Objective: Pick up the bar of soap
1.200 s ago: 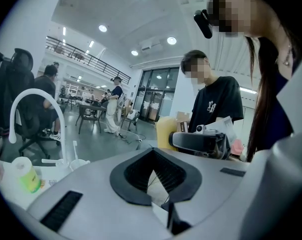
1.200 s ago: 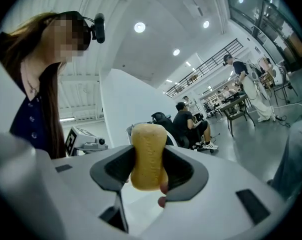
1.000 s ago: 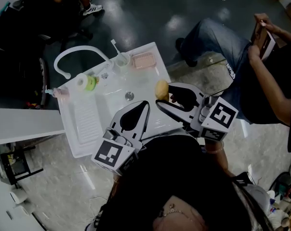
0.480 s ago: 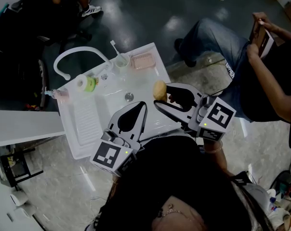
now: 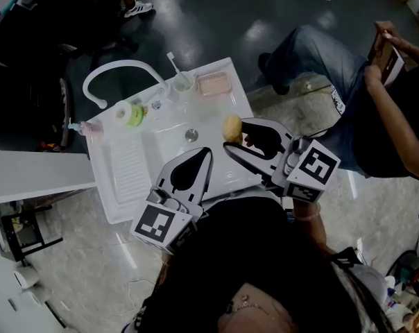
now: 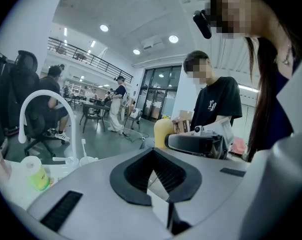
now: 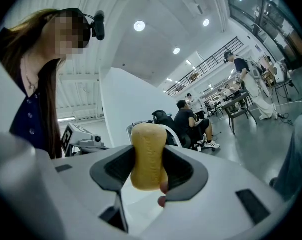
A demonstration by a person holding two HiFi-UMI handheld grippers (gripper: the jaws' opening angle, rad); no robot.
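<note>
The white sink (image 5: pixel 126 168) fills the middle of my head view, its curved white faucet (image 5: pixel 123 63) arching over the back edge. The near rim is hidden under both grippers and the dark shape of the wearer's head and shoulders.

My right gripper (image 5: pixel 234 134) hangs above the sink's right side. Its fingers are closed part-way on the bar of soap (image 5: pixel 232 127), so the soap is clear of the basin and in the air. In the right gripper view (image 7: pixel 148 159) the yellow bar (image 7: pixel 147 154) stands upright with a pad pressed on each side. Its top sticks out past the fingertips, and two small reddish spots beneath it are too small for me to make out.

My left gripper (image 5: pixel 208 152) sits over the front of the sink. Its fingers are drawn together at the tips with nothing between them, which the left gripper view (image 6: pixel 155 153) confirms.

Along the back edge a pink soap dish (image 5: pixel 214 84) lies at the right corner; I cannot tell what is in it. Beside it a small cup (image 5: pixel 184 82) holds a toothbrush (image 5: pixel 173 62).
</note>
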